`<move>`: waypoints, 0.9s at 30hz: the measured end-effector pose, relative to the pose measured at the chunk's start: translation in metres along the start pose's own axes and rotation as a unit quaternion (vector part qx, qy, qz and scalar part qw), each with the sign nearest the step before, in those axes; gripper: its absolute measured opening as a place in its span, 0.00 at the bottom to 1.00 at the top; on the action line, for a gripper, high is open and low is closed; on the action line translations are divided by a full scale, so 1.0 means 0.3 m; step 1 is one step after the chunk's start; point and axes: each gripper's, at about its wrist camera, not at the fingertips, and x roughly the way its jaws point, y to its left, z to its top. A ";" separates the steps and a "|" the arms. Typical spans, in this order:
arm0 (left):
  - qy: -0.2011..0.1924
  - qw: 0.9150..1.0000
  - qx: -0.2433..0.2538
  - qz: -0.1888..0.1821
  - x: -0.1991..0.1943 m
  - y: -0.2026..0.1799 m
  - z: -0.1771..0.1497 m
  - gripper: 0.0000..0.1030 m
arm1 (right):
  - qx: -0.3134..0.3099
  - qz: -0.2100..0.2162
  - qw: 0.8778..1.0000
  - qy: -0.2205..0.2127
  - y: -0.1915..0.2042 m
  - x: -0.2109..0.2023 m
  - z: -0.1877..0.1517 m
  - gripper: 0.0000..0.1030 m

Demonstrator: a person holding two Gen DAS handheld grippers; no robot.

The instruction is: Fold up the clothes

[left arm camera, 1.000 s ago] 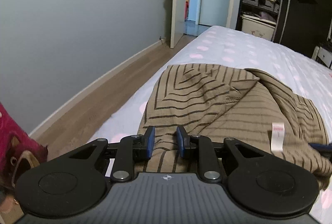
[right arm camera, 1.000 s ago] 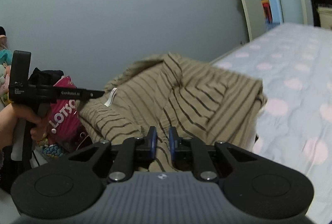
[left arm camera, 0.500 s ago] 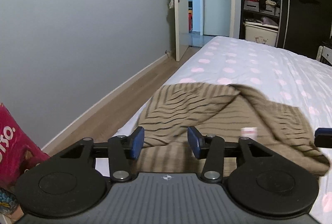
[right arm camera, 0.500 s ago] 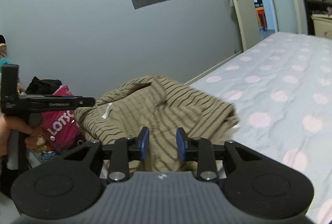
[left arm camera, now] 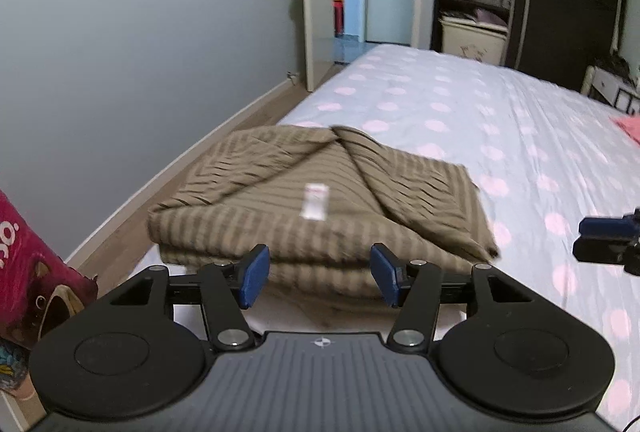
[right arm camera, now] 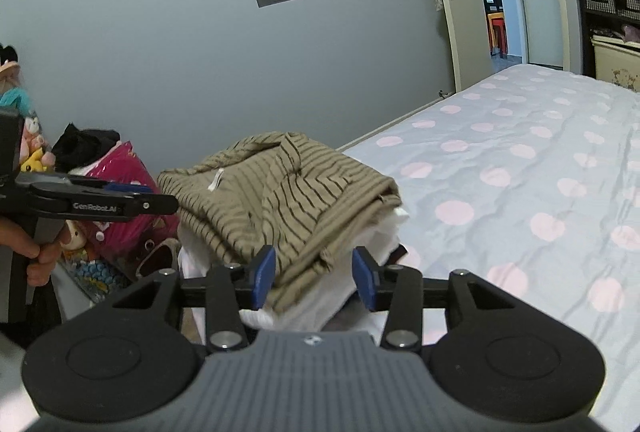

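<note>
the left gripper (left arm camera: 318,280) and the right gripper (right arm camera: 314,278) both have their jaws spread wide now, with nothing between the blue pads. 1 second ago each was pinched nearly closed on the striped cloth, and half a second ago they were partway apart, so the release has just finished.

the shirt (left arm camera: 320,188), tan with dark stripes, now lies as a folded bundle at the near corner of the bed (left arm camera: 500,120), close to the edge beside the floor. its white tag (left arm camera: 315,201) faces up near the middle. in the right view the shirt (right arm camera: 280,192) sits on top of something white (right arm camera: 316,308), apparently other cloth underneath; what it is cannot be told. 1 second ago the cloth was bunched up higher and loose; now it is flatter and roughly square, though the left view is blurred with motion.

both grippers sit just short of the bundle's near edge, not touching it. the left gripper shows in the right view, held by a hand (right arm camera: 38,252).

judging from this, the fold on this shirt looks done or nearly so. the top layers still lie a bit uneven, so a little smoothing may be worthwhile. a pink item (left arm camera: 628,126) at the far right of the bed may be next.
</note>
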 end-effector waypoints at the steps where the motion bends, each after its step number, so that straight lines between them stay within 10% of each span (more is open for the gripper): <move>1: 0.002 1.000 0.005 -0.002 -0.005 -0.023 -0.004 0.52 | -0.004 -0.002 1.000 0.001 -0.003 -0.029 -0.011 0.47; 27: -0.056 0.973 0.113 -0.195 -0.111 -0.888 -0.092 0.57 | 0.029 -0.208 0.977 -0.031 -0.244 -0.689 -0.442 0.81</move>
